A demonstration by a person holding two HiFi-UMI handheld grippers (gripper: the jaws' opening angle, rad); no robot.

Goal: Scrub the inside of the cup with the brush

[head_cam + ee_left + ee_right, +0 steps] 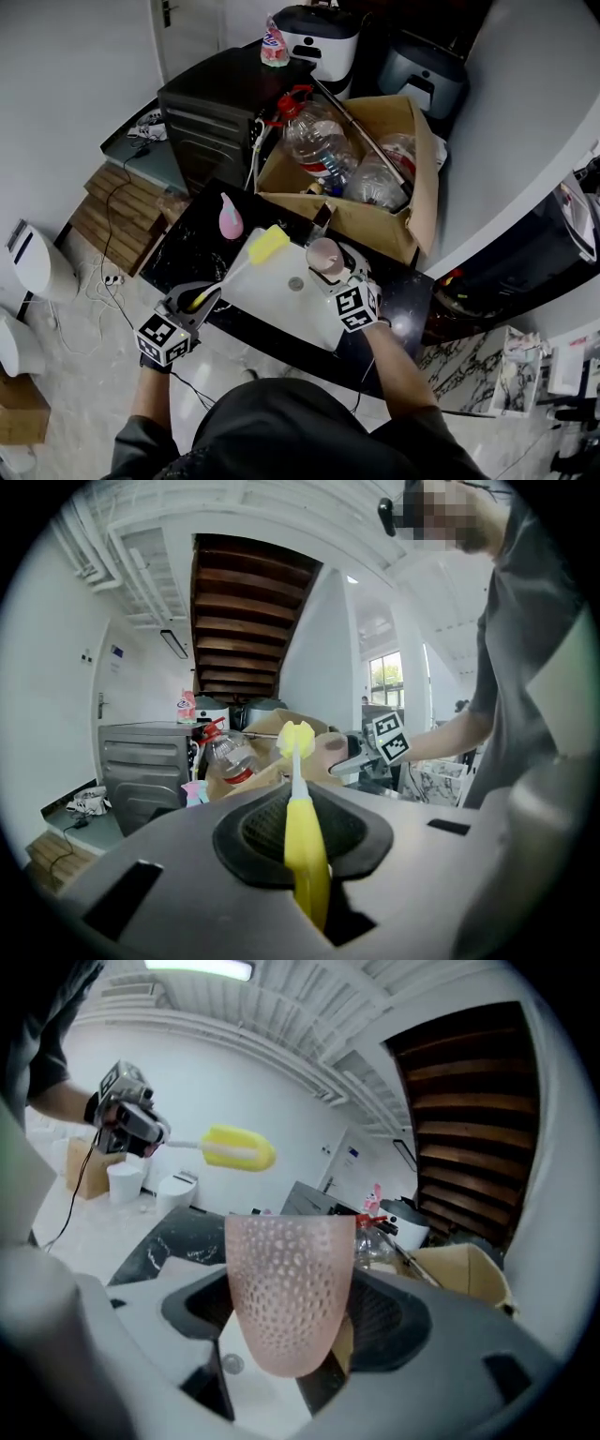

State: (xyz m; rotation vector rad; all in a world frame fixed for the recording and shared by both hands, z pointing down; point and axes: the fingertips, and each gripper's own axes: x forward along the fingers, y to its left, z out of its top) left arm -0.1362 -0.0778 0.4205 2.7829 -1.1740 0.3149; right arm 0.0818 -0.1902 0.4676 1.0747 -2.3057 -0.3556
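Observation:
My left gripper is shut on the yellow handle of a brush. The brush's yellow head reaches out over the white sink. My right gripper is shut on a pink dimpled cup and holds it upright over the sink's right side. The cup and the brush head are apart, with the head to the cup's left. In the right gripper view the brush head floats above and left of the cup rim. From the left gripper view, the cup shows just right of the brush tip.
A cardboard box with large plastic bottles stands behind the sink. A pink spray bottle sits on the black counter at the left. A dark cabinet and white appliances lie farther back.

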